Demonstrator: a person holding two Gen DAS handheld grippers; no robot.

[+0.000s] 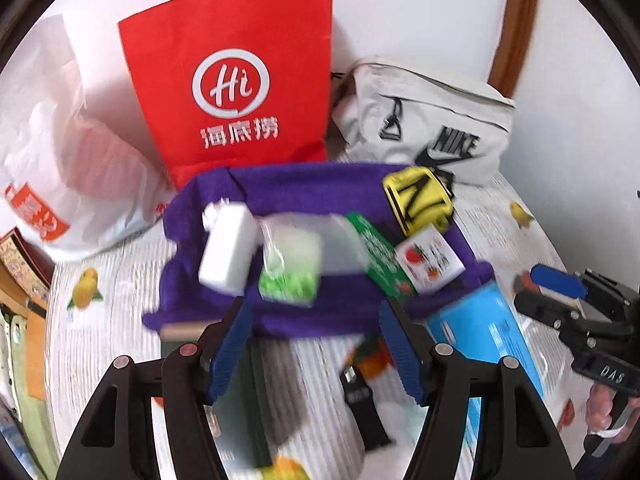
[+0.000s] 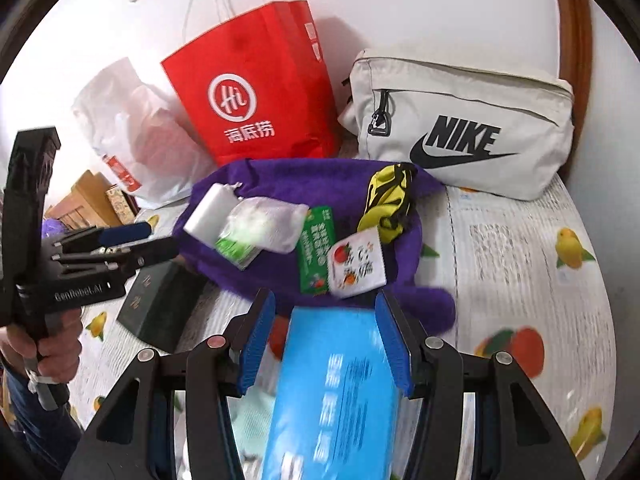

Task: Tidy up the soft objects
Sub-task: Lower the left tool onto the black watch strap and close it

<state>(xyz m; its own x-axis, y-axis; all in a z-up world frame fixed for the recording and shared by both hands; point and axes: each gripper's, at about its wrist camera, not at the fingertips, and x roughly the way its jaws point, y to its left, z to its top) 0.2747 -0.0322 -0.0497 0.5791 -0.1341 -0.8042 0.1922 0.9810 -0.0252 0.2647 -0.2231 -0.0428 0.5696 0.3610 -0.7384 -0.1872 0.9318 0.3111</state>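
Blue packet (image 2: 340, 392) sits between the parted right tongs (image 2: 326, 344), grip unclear; left tongs (image 1: 316, 348) gape empty before the purple cloth (image 1: 312, 312)

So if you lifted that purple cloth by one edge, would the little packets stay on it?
Probably not. The purple cloth looks soft and rumpled, so it would likely sag and fold. The white packet and the fruit-print sachet lie loose on top, so they would probably slide off.
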